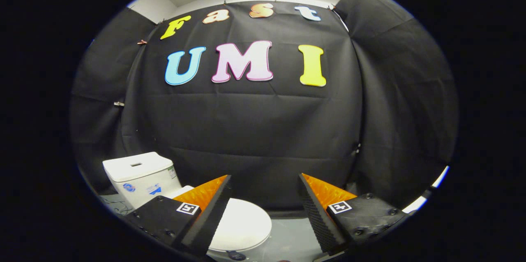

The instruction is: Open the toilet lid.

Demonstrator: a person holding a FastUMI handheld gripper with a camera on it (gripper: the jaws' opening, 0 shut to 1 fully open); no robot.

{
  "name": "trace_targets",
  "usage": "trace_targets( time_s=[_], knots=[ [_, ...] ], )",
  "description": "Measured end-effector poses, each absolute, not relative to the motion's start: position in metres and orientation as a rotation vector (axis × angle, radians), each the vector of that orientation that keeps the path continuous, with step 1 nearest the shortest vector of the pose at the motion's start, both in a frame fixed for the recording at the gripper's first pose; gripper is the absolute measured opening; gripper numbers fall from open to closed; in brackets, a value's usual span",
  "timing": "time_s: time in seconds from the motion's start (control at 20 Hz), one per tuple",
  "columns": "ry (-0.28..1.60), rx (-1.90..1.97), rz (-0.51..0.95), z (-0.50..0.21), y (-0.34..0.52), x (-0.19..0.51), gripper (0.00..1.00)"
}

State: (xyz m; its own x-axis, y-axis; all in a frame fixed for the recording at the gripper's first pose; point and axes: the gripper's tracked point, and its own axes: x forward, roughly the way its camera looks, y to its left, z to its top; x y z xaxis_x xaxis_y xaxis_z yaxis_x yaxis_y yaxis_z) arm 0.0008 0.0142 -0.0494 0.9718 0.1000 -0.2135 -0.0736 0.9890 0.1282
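Jaws spread, empty; closed toilet lid (242,225) below left jaw.

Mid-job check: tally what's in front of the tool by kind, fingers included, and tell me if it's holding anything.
Toilet lid, white, down: 1
Toilet tank, white, behind the lid: 1
Tool fingers, black with orange sides: 2
Total: 4

The tool is open and grips nothing; the lid lies partly under its left finger and in the gap between the two.
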Motion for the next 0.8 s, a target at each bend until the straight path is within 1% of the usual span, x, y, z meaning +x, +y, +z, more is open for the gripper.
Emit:
trace_targets(
  time_s=[0.3, 0.8],
  knots=[
    [0.429, 0.251, 0.114, -0.107, 0.001, 0.004, 0.99],
    [0.707, 0.419, 0.142, -0.214, -0.027, -0.011, 0.99]
  ],
)
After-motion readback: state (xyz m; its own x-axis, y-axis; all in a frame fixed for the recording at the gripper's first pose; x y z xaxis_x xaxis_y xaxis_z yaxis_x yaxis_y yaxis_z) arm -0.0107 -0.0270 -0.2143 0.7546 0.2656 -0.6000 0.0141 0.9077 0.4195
